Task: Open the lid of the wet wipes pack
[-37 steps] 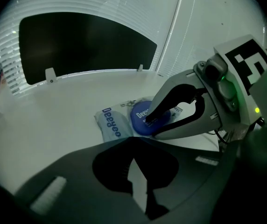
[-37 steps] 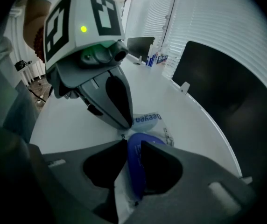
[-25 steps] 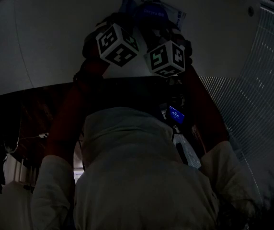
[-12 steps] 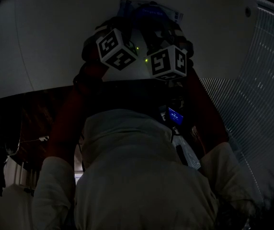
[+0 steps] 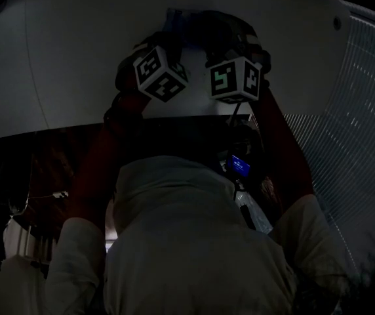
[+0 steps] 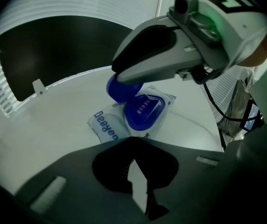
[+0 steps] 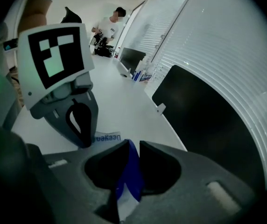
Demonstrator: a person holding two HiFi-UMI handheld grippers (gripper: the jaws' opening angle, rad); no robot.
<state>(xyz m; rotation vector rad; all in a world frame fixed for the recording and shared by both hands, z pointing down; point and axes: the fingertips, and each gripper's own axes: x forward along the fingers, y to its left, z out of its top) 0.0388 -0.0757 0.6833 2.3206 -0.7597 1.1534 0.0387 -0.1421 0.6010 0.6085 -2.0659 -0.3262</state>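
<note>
Two changes vs a second ago: right gripper has risen, and in head view it now covers most of the wet wipes pack, where the blue print showed before. Left gripper hasn't moved

Right jaws are clamped on the blue lid, which is raised and tilted up off its collar on the pack's top face. Left jaws are closed to a thin sliver on the pack's near end, pinning it flat on the white table

Bare tabletop all round the pack. The table's curved far edge is well beyond the pack, with a dark panel behind it and blinds past that. Black cable runs down right of the pack, apart from it
</note>
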